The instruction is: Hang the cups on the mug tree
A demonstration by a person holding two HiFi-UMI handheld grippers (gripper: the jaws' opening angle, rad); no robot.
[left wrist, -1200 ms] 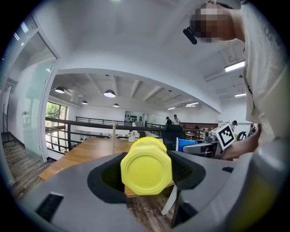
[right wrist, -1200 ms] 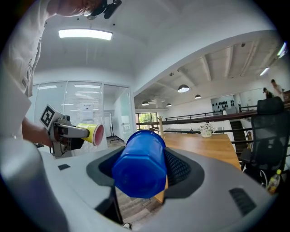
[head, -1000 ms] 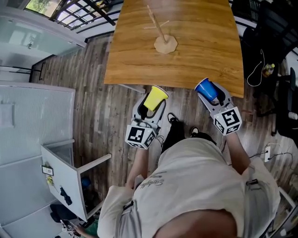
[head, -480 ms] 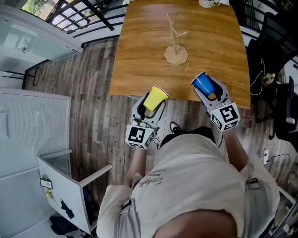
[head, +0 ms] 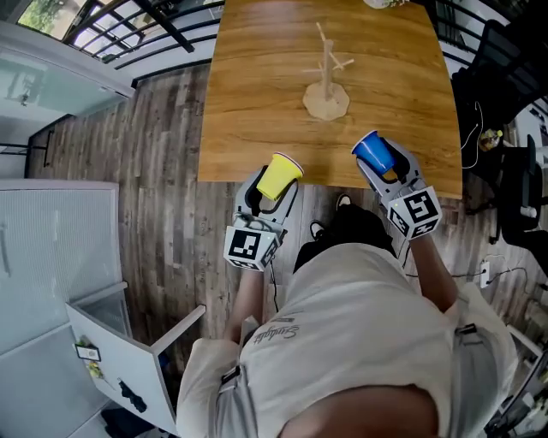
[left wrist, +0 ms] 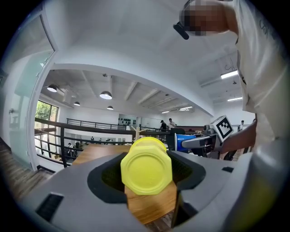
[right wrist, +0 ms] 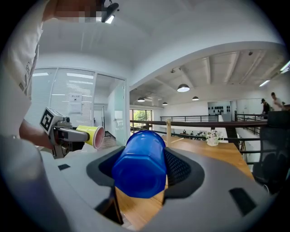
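A wooden mug tree point(head: 326, 73) stands bare on the wooden table point(head: 257, 103), towards its far middle. My left gripper point(head: 272, 184) is shut on a yellow cup point(head: 279, 175), held at the table's near edge, mouth pointing away from me. In the left gripper view the yellow cup point(left wrist: 146, 166) fills the jaws, base towards the camera. My right gripper point(head: 381, 162) is shut on a blue cup point(head: 375, 155), just over the near right part of the table. The right gripper view shows the blue cup point(right wrist: 140, 164) base-on, with the mug tree point(right wrist: 169, 131) beyond it.
A white cabinet point(head: 128, 359) with an open door stands on the plank floor at the lower left. Black chairs point(head: 514, 128) and a cable sit to the table's right. A railing point(head: 145, 21) runs past the table's far left. A small white object point(head: 385, 3) rests at the far table edge.
The head view has shifted, so the table and mug tree sit lower and nearer. Both grippers have moved forward to the table's near edge with their cups still held.
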